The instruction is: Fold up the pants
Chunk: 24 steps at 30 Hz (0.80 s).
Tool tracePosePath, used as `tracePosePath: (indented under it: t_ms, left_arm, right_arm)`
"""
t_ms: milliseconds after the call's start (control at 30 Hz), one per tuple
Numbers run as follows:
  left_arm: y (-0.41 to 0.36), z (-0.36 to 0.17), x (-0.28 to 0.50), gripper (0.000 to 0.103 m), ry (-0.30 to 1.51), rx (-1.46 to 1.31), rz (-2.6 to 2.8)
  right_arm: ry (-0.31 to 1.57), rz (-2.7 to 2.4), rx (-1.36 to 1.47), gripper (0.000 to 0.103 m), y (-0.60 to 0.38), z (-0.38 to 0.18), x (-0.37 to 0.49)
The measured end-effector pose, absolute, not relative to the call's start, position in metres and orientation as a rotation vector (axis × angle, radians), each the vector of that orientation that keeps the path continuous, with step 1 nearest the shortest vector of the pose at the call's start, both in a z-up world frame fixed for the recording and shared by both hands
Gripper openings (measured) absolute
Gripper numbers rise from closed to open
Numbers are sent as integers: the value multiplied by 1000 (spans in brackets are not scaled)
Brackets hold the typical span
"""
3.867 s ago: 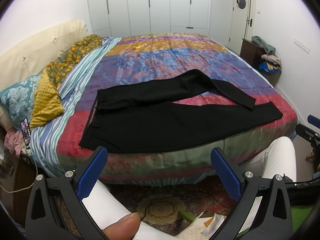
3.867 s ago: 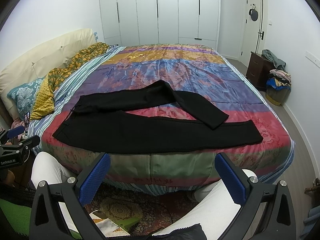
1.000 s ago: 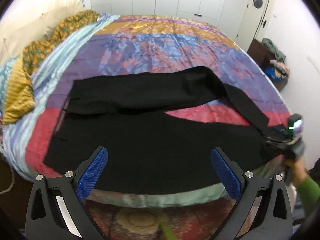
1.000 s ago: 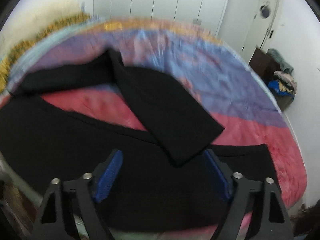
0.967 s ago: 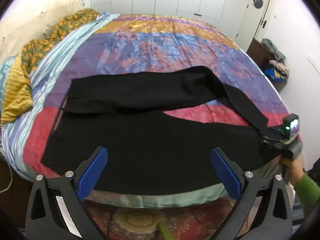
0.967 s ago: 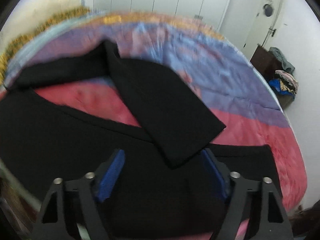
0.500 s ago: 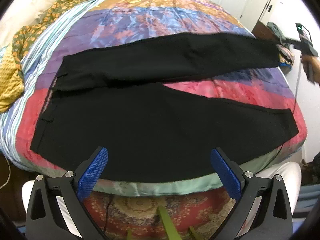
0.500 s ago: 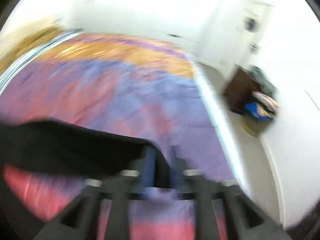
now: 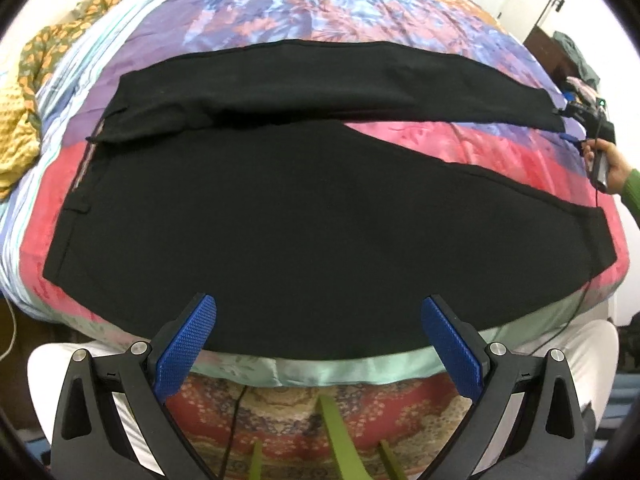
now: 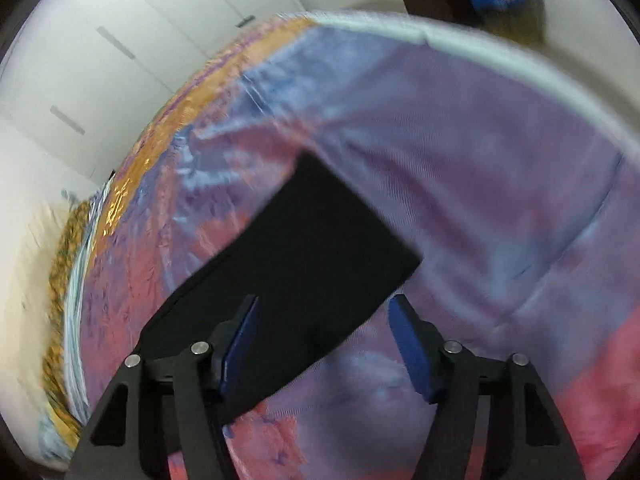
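Black pants [image 9: 280, 208] lie flat on the bed, waistband at the left, both legs stretched to the right. The far leg [image 9: 360, 76] lies straight, its hem at the right edge. My left gripper [image 9: 318, 340] is open and empty, just above the near edge of the pants. My right gripper [image 10: 324, 344] is open, with the far leg's hem [image 10: 320, 248] lying between and ahead of its fingers. In the left wrist view it shows at the far right [image 9: 576, 120], next to that hem.
A colourful quilt [image 9: 360, 12] covers the bed. A yellow patterned blanket [image 9: 16, 120] lies at the left. A dark dresser with piled clothes [image 9: 572, 60] stands at the far right. A patterned rug [image 9: 280, 412] lies below the bed's near edge.
The right gripper, which had carried the far leg's hem out to the right and straightened the leg, has opened and let it go. The left gripper moved closer to the bed.
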<state>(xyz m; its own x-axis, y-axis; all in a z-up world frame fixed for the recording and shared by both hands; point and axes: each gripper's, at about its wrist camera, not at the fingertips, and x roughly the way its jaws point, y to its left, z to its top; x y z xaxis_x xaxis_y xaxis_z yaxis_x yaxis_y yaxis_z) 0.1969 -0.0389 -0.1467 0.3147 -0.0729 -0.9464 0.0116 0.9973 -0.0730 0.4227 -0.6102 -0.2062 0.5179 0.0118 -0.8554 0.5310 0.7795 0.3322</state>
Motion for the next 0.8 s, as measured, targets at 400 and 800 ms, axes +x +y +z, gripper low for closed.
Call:
tracePosePath:
  t_ms: [400,800]
  left_arm:
    - [22,-154,356,102,1018,70,165]
    - [106,-266,427,103,992,-14,359]
  right_arm:
    - [899,-548,85,70,-542,-168,410]
    - [1150,618,283,76,-178,-244,431]
